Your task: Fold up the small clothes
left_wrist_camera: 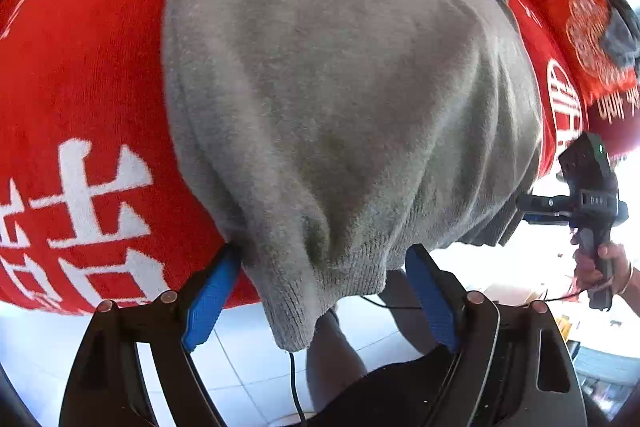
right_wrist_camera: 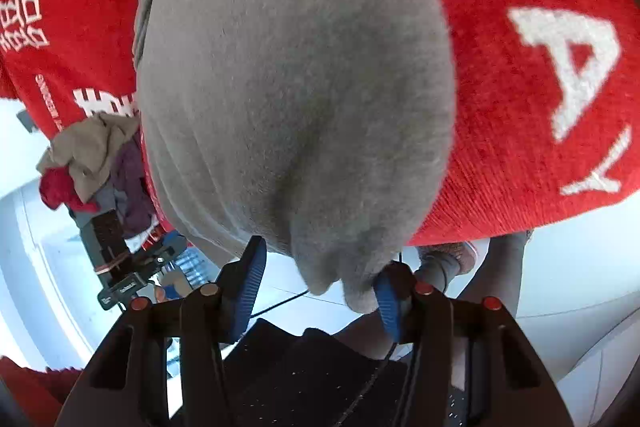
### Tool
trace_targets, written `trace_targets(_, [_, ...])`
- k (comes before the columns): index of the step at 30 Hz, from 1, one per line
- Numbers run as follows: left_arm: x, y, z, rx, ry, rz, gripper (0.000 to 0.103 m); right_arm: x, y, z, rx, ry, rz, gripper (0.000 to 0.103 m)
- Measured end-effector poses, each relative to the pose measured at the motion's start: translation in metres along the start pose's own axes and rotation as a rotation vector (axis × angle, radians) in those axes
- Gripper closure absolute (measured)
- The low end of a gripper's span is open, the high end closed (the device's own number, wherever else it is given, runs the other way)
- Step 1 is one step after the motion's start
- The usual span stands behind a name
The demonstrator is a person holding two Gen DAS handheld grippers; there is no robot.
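Both jaws wide: left gripper (left_wrist_camera: 324, 291) and right gripper (right_wrist_camera: 320, 287) straddle the grey knit (left_wrist_camera: 340, 87) hem (nothing pinched). Close both evenly on the hem corners before lifting off the red cloth (left_wrist_camera: 80, 87).

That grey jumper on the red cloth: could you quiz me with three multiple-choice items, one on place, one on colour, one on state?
1. Where does the jumper's hem hang?
A. over the table edge, between the tongs
B. on the floor
C. in a basket

2. What colour are the pads?
A. green
B. blue
C. yellow

3. How do the left tongs stand?
A. clamped on the cloth
B. open about the hem
C. out of view

Answers: A, floor tiles show beneath the hem; B, both pads are blue; B, gaps show beside the hem.
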State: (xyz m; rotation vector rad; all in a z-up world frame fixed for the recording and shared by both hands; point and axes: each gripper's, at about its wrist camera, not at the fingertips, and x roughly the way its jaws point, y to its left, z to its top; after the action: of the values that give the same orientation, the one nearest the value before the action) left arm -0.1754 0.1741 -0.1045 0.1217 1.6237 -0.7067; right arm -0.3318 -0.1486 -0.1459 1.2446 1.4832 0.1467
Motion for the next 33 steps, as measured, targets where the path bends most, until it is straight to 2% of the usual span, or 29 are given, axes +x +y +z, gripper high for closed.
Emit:
trace_targets(1, [0.004, 0.0, 0.0, 0.003, 0.004, 0.006, 0.018, 0.003, 0.0, 0.001, -0.002, 0.009, 0.006, 0.047])
trace_targets(3, [0.008, -0.004, 0.001, 0.004, 0.007, 0.018, 0.02, 0.009, -0.001, 0.001, 0.019, 0.01, 0.01, 0.054])
trace_targets(4, [0.007, -0.006, 0.002, 0.012, 0.006, 0.025, 0.026, 0.013, -0.002, 0.001, 0.037, 0.012, 0.01, 0.077])
trace_targets(5, [0.006, -0.011, 0.003, 0.022, 0.004, 0.03, 0.057, 0.015, 0.0, 0.001, 0.044, 0.008, 0.015, 0.088])
trace_targets(6, [0.005, -0.014, 0.005, 0.021, 0.019, 0.002, 0.088, 0.011, 0.004, 0.0, 0.032, -0.009, 0.041, 0.088])
trace_targets(8, [-0.001, -0.01, 0.007, -0.015, 0.024, -0.075, 0.088, 0.0, 0.018, -0.004, 0.004, -0.034, 0.13, 0.088])
trace_targets(10, [-0.008, -0.009, 0.01, -0.037, 0.012, -0.12, 0.088, -0.011, 0.03, -0.007, -0.001, -0.06, 0.215, 0.088])
trace_targets(14, [-0.036, -0.01, 0.023, -0.093, -0.053, -0.203, 0.088, -0.033, 0.052, -0.007, -0.025, -0.111, 0.338, 0.088])
trace_targets(19, [-0.076, -0.014, 0.053, -0.133, -0.156, -0.236, 0.088, -0.071, 0.076, 0.009, -0.032, -0.197, 0.516, 0.088])
trace_targets(21, [-0.095, -0.014, 0.078, -0.16, -0.214, -0.252, 0.088, -0.088, 0.087, 0.024, -0.046, -0.225, 0.57, 0.088])
trace_targets(23, [-0.109, -0.012, 0.103, -0.174, -0.269, -0.252, 0.088, -0.099, 0.1, 0.041, -0.058, -0.244, 0.605, 0.088])
trace_targets(28, [-0.138, 0.001, 0.183, -0.17, -0.381, -0.174, 0.088, -0.126, 0.136, 0.109, -0.1, -0.279, 0.661, 0.088])
trace_targets(31, [-0.141, 0.01, 0.232, -0.173, -0.428, -0.132, 0.088, -0.132, 0.152, 0.16, -0.096, -0.286, 0.663, 0.088])
trace_targets(33, [-0.13, 0.007, 0.266, -0.171, -0.432, -0.092, 0.088, -0.133, 0.16, 0.194, -0.094, -0.288, 0.66, 0.088])
